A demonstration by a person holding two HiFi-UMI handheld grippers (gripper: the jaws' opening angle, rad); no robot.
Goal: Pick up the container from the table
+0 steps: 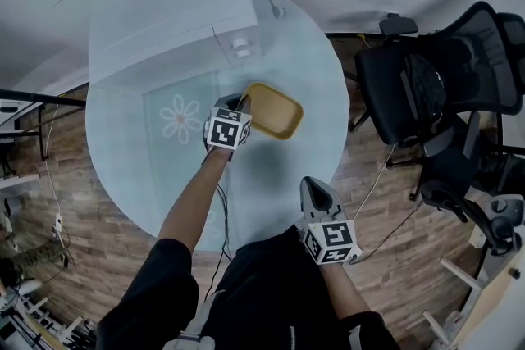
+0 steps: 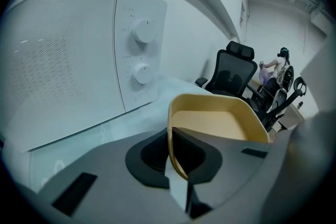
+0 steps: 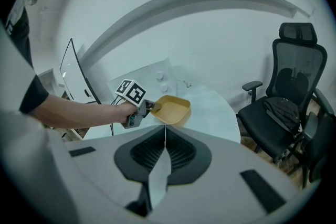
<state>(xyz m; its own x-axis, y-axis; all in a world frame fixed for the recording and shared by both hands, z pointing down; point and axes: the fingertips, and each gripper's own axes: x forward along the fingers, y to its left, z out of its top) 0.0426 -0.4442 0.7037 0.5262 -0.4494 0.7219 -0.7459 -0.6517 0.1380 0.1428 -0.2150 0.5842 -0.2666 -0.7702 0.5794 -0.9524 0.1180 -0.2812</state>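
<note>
A shallow yellow container [image 1: 273,111] hangs a little above the round glass table [image 1: 320,70], tilted. My left gripper [image 1: 241,105] is shut on its near rim; in the left gripper view the thin yellow wall [image 2: 170,139] is pinched between the dark pads. The container [image 3: 172,109] and the left gripper [image 3: 148,106] also show in the right gripper view, lifted off the tabletop. My right gripper [image 1: 317,191] stays near my body at the table's front edge, shut with nothing between its fingers [image 3: 181,150].
A white microwave [image 1: 172,4] with two knobs [image 2: 142,31] stands at the back of the table. A flower print [image 1: 180,117] marks the glass to the left. Black office chairs [image 1: 435,86] stand to the right, and cables run along the wooden floor.
</note>
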